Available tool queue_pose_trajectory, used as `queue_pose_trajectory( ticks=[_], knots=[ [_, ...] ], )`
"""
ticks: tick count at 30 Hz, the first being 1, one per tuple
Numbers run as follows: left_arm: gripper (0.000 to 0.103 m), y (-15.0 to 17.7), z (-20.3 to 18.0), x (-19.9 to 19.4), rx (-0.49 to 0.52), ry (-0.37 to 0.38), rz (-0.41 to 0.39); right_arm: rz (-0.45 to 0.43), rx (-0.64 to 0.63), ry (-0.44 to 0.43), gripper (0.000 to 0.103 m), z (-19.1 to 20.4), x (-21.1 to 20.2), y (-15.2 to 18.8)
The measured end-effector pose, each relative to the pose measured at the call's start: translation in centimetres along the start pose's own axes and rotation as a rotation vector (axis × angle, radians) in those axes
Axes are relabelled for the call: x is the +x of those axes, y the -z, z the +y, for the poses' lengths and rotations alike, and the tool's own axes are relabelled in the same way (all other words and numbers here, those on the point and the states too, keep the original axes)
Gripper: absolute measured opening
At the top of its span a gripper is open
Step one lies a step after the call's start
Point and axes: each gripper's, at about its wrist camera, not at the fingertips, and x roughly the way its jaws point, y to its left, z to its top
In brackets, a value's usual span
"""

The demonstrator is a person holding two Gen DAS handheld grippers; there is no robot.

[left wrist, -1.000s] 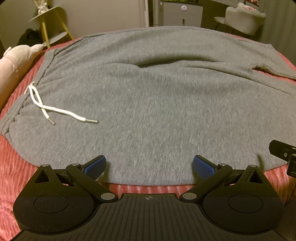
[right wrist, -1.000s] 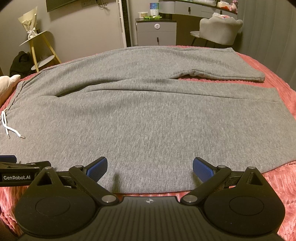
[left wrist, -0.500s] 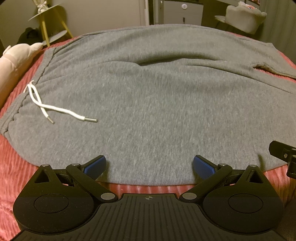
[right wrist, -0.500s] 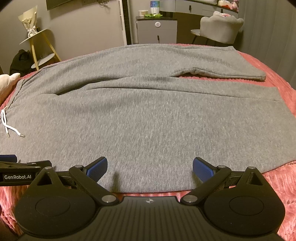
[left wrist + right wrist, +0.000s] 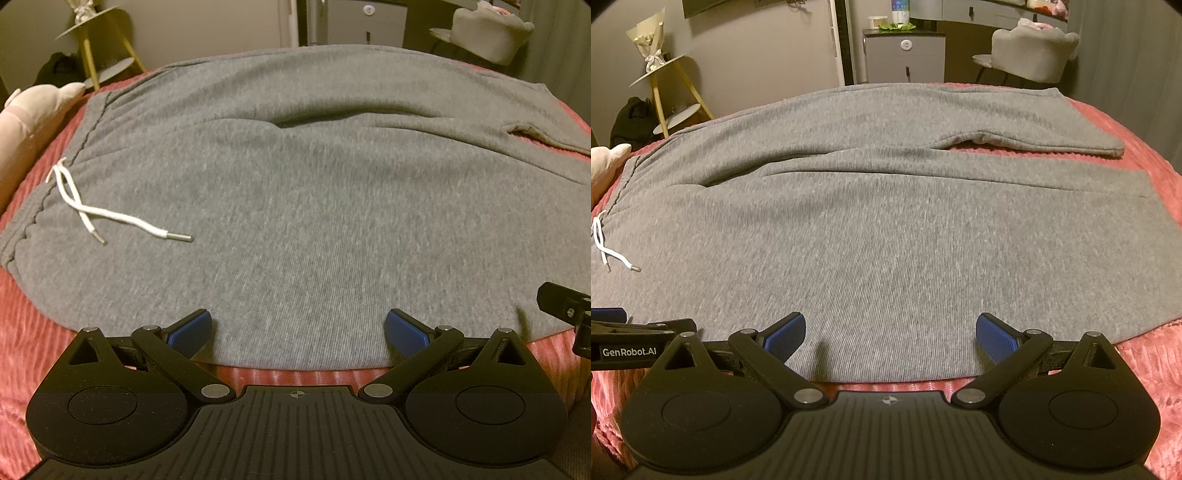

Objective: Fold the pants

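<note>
Grey sweatpants (image 5: 314,206) lie spread flat on a pink bed, waistband at the left with a white drawstring (image 5: 110,216), legs running to the right (image 5: 960,221). My left gripper (image 5: 298,330) is open, its blue pads over the near edge of the pants close to the waist. My right gripper (image 5: 891,332) is open over the near edge of the nearer leg, further right. Neither holds cloth. The far leg's hem (image 5: 1108,149) lies at the back right.
The pink ribbed bedcover (image 5: 1145,369) shows around the pants. A pale pillow (image 5: 26,122) lies at the left. A yellow-legged side table (image 5: 665,88), a grey cabinet (image 5: 905,59) and a grey chair (image 5: 1030,51) stand beyond the bed.
Both grippers have crept slightly forward and lower over the near edge of the pants. Both stay open. The pants have not moved.
</note>
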Motion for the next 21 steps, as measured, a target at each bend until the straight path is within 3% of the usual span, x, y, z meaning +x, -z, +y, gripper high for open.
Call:
queue_pose_trajectory(
  ticks=[21],
  knots=[
    [0.103,-0.50,-0.19,0.67,-0.005,0.006,0.026,0.037,0.013,-0.004,0.099,-0.32,0.98,-0.26]
  ],
)
